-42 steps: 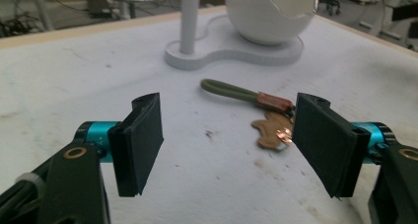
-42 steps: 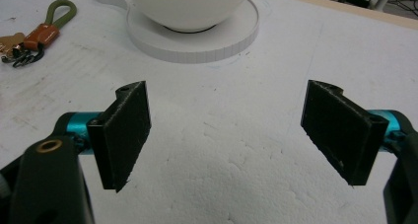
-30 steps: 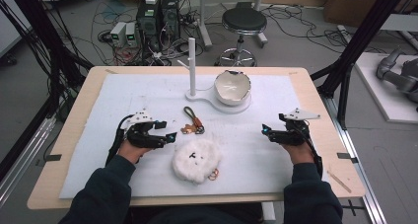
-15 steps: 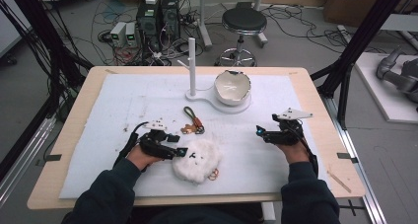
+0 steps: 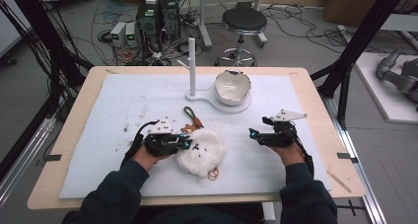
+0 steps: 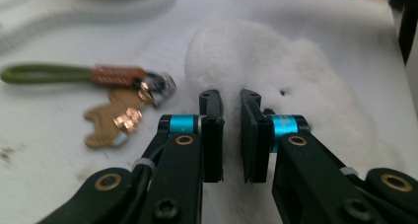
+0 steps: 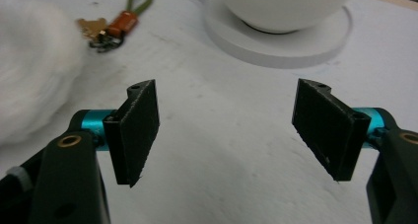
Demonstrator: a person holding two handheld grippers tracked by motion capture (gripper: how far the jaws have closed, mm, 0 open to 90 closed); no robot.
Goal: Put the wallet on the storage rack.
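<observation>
A white fluffy plush point(image 5: 201, 152) lies on the white mat near the front, left of centre. My left gripper point(image 5: 185, 144) is at its left edge. In the left gripper view the jaws stand almost together on the fur of the plush point(image 6: 296, 76), my left gripper point(image 6: 230, 98) pinching it. My right gripper point(image 5: 254, 134) hovers to the right, apart from the plush. In the right gripper view my right gripper point(image 7: 226, 130) is wide open over bare mat, with the plush point(image 7: 29, 71) off to its left.
A keychain point(image 5: 193, 120) with an olive loop and tan tag lies just behind the plush. A white bowl point(image 5: 231, 86) sits on a white stand with an upright post point(image 5: 191, 66) at the back centre. A copper ring point(image 5: 213, 174) shows at the plush's front edge.
My left gripper has moved right onto the plush's edge and its jaws have come together on the fur. My right gripper has drifted left toward the centre, still open.
</observation>
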